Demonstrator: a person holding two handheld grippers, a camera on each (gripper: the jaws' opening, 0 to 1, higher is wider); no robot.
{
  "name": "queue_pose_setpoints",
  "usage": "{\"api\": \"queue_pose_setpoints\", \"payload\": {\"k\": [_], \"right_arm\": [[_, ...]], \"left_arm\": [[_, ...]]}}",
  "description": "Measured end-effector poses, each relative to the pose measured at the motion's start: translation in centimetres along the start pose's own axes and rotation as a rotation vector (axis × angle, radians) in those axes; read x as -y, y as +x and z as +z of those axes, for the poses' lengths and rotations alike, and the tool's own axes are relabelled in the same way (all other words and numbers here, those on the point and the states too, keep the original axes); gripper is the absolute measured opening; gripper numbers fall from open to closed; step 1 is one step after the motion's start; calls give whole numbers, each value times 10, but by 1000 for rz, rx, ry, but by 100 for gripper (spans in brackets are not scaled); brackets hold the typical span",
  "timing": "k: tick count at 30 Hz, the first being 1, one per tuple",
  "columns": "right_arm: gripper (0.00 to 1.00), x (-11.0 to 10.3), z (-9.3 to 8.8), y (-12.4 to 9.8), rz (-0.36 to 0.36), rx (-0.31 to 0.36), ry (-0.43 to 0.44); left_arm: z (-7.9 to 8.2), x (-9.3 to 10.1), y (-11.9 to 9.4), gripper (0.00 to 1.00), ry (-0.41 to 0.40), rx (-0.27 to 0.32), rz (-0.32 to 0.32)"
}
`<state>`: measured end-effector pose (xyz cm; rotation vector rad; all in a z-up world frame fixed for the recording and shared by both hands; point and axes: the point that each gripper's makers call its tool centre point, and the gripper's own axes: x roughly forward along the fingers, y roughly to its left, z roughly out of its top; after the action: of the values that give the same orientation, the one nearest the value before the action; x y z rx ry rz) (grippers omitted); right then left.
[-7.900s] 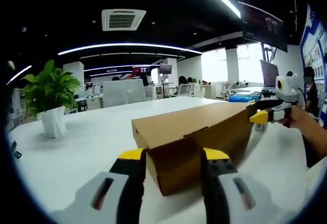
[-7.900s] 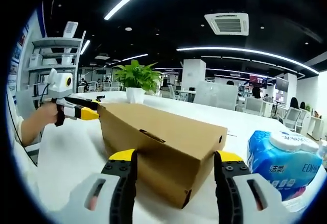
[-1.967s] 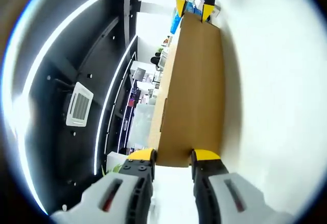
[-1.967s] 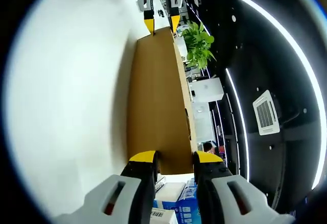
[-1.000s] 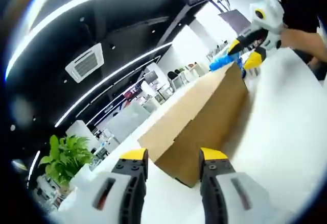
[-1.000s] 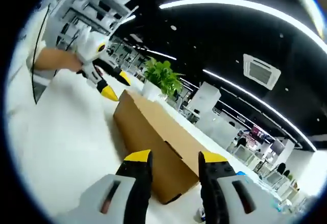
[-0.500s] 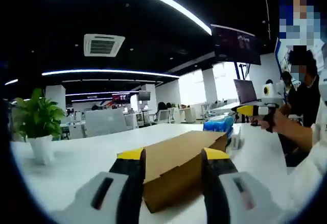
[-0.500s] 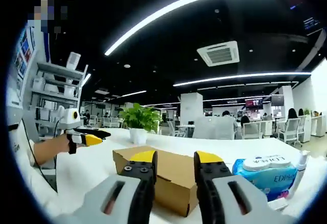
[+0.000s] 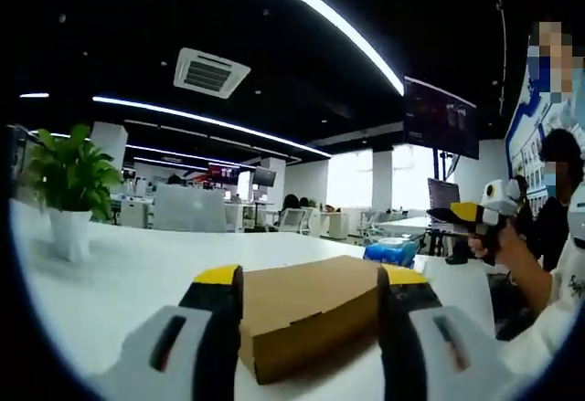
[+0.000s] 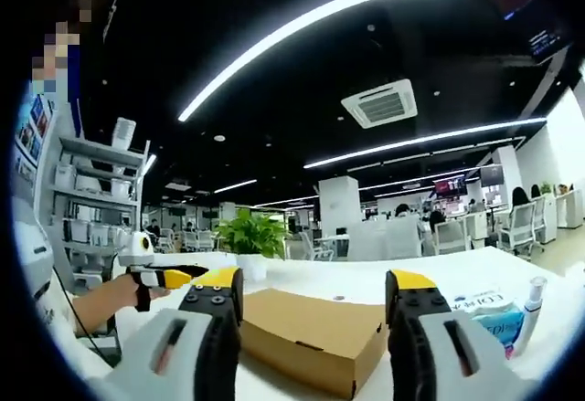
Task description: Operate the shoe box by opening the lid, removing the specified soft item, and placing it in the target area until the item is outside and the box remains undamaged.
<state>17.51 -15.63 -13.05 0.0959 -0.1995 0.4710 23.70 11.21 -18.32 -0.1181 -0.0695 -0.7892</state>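
Box: I see the shoe box point(image 9: 311, 314) flat on the white table point(image 9: 119, 278), lid shut, cardboard brown. In the left gripper view it sits just past my jaw tips, framed between them. In the right gripper view the same box point(image 10: 311, 339) lies between that gripper's jaws, a bit beyond the tips.

Left gripper: left gripper point(image 9: 311, 278) jaws spread wide, nothing between them, not touching the box. In the right gripper view it point(image 10: 178, 277) comes in from the left, held by a hand point(image 10: 110, 299), yellow tips up above the table and apart from the box.

Right gripper: right gripper point(image 10: 313, 284) jaws also spread wide, holding nothing, clear of the box. In the left gripper view it point(image 9: 462, 212) shows at the right, raised off the table, a hand point(image 9: 507, 246) on it; from that angle I can't judge its jaw gap.

Soft item: can't see inside the box, lid is down.

Tissue pack: blue pack point(image 10: 480, 314) on the table right of the box in the right gripper view, with a white tube point(image 10: 528, 305) standing just beside it. In the left gripper view the pack point(image 9: 388, 253) sits behind the box's far end.

Plant: potted plant point(image 9: 66, 182) in a white pot, well apart from the box, far left of the left gripper view; in the right gripper view the plant point(image 10: 251, 241) stands behind the box.

Background: open office, ceiling light strips, desks and chairs.
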Motion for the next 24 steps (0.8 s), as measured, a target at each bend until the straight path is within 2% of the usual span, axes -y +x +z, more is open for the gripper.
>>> {"api": "queue_pose_setpoints", "payload": {"k": [1,2,4,5,6,7,8,10,11,13,15,17,19,20,24], "right_arm": [[61,0,0,0,0,0,0],[62,-1,-4,1,0,-11,43],[62,-10,-20,7,65,-40,113],[58,-7,-22,8,48,-38,102],[56,-3,-37,12,31,-74,63],[56,5,-51,15,-7,-123,-14],[56,12,-61,17,-47,-166,-51],[55,10,-74,24,-26,-182,-42],[54,13,-80,25,-41,-189,-19],[54,30,-89,26,-120,-195,-89],[54,32,-101,30,-110,-226,-78],[55,30,-121,32,-75,-288,-9],[57,32,-129,36,-69,-299,-40],[59,36,-131,37,-76,-299,-91],[65,34,-135,41,-53,-301,-116]], "left_arm": [[-1,-1,0,52,2,-4,3],[-5,-3,0,56,4,-18,15],[-11,-16,-3,65,16,-28,80],[-14,-19,-3,68,30,-39,93],[-18,-21,-2,68,33,-57,97],[-24,-22,-2,67,37,-80,92],[-27,-21,-1,66,44,-83,97],[-33,-23,2,66,98,-95,106],[-37,-22,4,66,105,-105,106],[-45,-23,8,66,110,-136,98],[-53,-23,12,67,118,-162,90],[-62,-25,15,69,122,-191,96],[-68,-26,18,70,121,-210,103],[-71,-28,18,70,119,-218,106],[-72,-29,19,70,121,-223,108]]}}
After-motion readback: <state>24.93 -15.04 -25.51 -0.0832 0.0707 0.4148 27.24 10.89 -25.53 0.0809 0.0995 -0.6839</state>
